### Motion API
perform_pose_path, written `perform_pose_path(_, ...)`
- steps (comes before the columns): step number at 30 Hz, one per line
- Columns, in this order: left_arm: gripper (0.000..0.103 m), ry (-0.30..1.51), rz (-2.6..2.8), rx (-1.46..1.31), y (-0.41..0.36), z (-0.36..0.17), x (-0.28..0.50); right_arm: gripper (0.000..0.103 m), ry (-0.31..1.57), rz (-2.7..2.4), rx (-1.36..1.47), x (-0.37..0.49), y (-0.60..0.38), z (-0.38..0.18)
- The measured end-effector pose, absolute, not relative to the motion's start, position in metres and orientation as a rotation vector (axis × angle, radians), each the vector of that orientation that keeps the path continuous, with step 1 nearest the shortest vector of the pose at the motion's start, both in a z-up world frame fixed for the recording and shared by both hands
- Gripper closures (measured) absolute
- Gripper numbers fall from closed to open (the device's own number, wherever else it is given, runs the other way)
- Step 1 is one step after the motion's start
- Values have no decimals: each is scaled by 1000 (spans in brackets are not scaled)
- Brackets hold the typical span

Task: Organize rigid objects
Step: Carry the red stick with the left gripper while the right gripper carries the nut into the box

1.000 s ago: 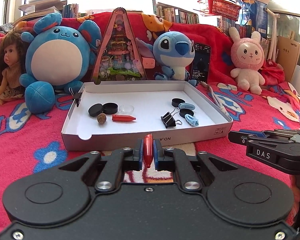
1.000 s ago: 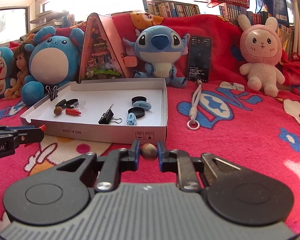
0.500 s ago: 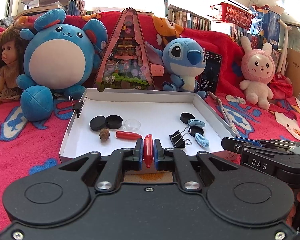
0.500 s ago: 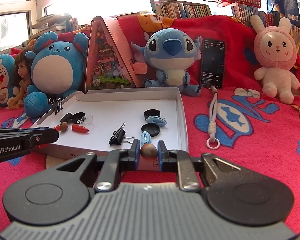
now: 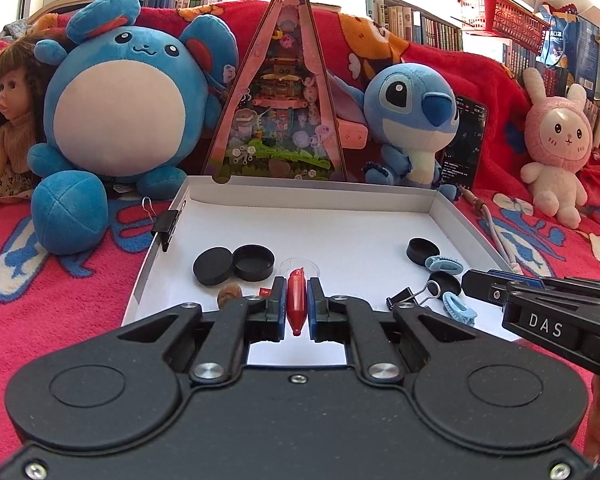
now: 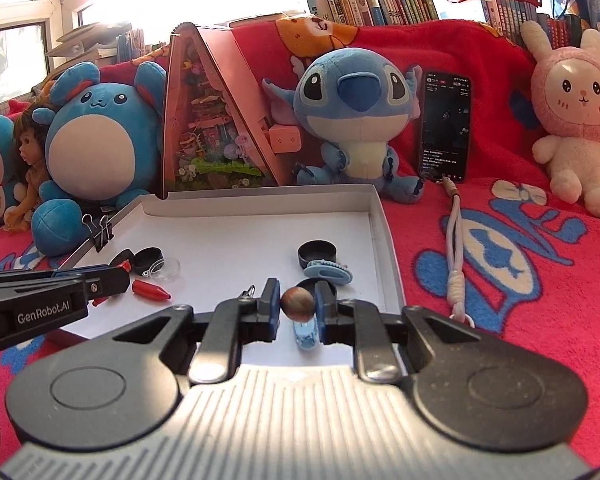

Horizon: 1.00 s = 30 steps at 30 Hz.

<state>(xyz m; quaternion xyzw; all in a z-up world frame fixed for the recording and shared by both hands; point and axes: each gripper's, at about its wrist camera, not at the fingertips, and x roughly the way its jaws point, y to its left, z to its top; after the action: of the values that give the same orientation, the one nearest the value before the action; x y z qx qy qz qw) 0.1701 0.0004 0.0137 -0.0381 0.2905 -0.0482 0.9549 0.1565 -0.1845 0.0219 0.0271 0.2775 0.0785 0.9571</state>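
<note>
Over tray's near edge: left gripper [image 5: 296, 307], fingers pinching a red bullet-shaped plastic piece [image 5: 295, 300]
Right gripper [image 6: 297, 307]: fingers pinching a small brown marbled ball [image 6: 297, 304]
White shallow cardboard tray [image 5: 312, 200]: on red blanket, holding black round caps [image 5: 232, 266]

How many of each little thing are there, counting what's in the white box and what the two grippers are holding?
black caps: 4
clear cap: 1
red pointed pieces: 2, one in the left gripper
brown balls: 2, one in the right gripper
blue clips: 2
binder clips: 2, one clipped on the white box
Total: 13
</note>
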Motion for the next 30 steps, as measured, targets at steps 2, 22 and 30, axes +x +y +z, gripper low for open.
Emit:
perform_pose_path(2,93,594,-91,-73,0,9,174,81,570,154,67,164,-184,19)
perform_pose_path(22,93,606,-101,-66,-6,-5,189,81,627,159,101,199,-168,-1)
perform_pose_path(30,92,611,-106,-59,-9,-6,194,81,642,157,111,203,-167,-4)
